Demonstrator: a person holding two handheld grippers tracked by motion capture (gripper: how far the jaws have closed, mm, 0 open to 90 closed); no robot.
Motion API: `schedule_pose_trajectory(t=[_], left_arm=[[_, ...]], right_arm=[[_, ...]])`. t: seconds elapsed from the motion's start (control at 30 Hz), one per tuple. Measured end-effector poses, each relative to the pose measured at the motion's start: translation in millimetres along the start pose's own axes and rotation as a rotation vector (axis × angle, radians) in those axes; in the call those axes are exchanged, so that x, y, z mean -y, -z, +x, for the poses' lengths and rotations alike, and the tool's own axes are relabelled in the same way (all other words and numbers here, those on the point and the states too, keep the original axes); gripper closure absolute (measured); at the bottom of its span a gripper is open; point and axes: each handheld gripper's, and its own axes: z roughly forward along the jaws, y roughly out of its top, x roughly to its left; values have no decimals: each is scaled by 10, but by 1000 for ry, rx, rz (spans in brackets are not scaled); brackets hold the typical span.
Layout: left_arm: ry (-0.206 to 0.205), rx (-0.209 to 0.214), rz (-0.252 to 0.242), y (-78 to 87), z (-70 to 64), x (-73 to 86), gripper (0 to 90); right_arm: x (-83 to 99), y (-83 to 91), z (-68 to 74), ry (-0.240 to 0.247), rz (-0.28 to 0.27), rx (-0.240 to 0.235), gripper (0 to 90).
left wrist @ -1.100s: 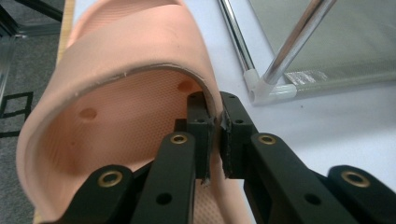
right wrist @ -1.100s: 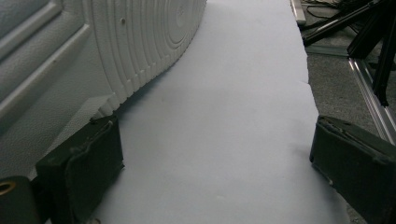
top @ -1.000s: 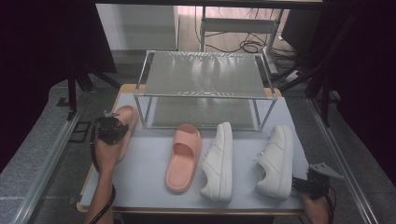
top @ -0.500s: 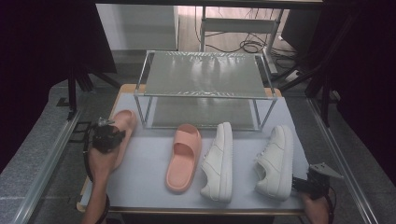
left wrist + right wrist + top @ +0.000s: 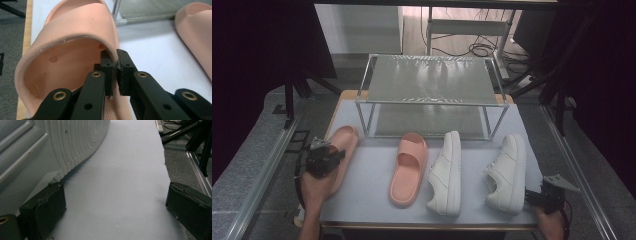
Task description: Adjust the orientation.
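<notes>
The left gripper (image 5: 113,67) is pinching the strap edge of the pink rubber slide sandal (image 5: 75,45) at the table's left edge, likely to lift it toward the two-tier metal-framed shoe rack (image 5: 429,95); the right gripper (image 5: 115,205) is waiting spread wide beside the white leather sneaker (image 5: 50,147), holding nothing

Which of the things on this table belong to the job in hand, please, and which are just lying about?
In the job:
- left gripper, shut on the side of the pink slide's strap
- pink slide at the table's left edge

Lying about:
- second pink slide
- two white sneakers
- two-tier rack
- right gripper, open beside the right sneaker
</notes>
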Motion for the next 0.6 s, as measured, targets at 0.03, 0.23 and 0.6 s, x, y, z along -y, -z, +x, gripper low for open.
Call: schedule_pose_trajectory(t=[0.03,0.23,0.6], left_arm=[[1,3,-5,14,-2,15,845],[6,7,-3,48,-15,111,846],[-25,33,-7,125,-185,146,847]], right_arm=[[0,0,1,0,0,0,27],[1,7,1,2,2,2,30],[1,6,1,1,1,3,30]])
